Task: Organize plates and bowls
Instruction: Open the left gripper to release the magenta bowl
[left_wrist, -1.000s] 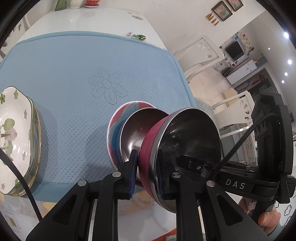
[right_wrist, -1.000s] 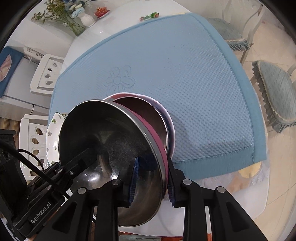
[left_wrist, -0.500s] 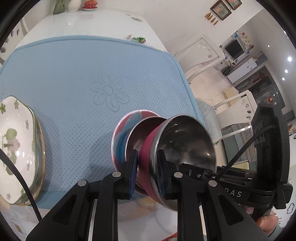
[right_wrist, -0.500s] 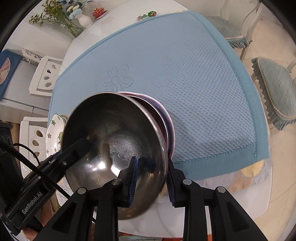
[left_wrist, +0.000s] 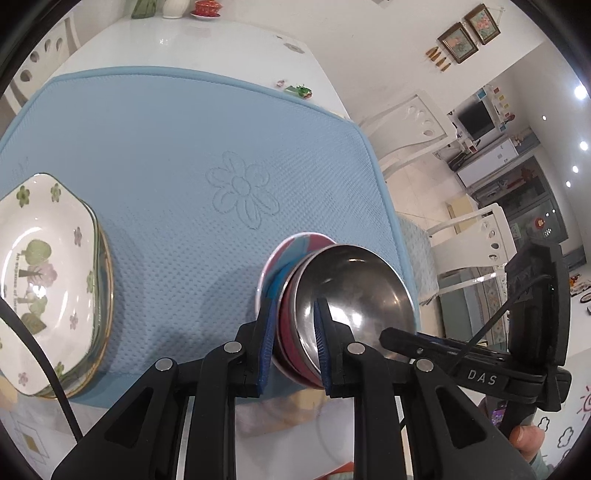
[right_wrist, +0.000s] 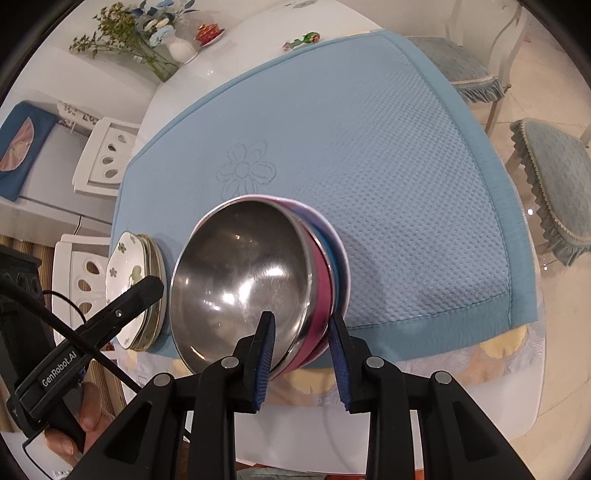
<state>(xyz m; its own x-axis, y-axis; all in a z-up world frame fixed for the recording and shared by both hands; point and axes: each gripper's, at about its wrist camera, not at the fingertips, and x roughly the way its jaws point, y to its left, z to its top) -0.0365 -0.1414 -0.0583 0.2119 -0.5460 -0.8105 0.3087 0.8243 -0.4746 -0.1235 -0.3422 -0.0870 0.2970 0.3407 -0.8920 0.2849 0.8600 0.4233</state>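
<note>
A steel bowl with a pink outside (left_wrist: 354, 291) (right_wrist: 240, 280) sits nested in a second pink steel bowl, and both rest in a pink-and-blue bowl (left_wrist: 291, 247) (right_wrist: 338, 251) on the blue mat (left_wrist: 184, 147). My left gripper (left_wrist: 293, 339) is shut on the near-left rim of the nested pink bowls, one pad inside and one outside. My right gripper (right_wrist: 301, 350) is shut on the rim on the other side in the same way. A stack of flowered plates (left_wrist: 40, 280) (right_wrist: 129, 280) lies at the mat's left edge.
The mat (right_wrist: 369, 147) covers a white table whose near edge is just below the bowls. A vase of flowers (right_wrist: 177, 48), a small red dish (right_wrist: 208, 33) and a green trinket (left_wrist: 299, 90) stand at the far end. White chairs (left_wrist: 469, 240) ring the table.
The top steel bowl, tilted up above the lower one a second ago, has sunk level into it. Both grippers keep their hold on the rim; the left one has drawn back slightly.
</note>
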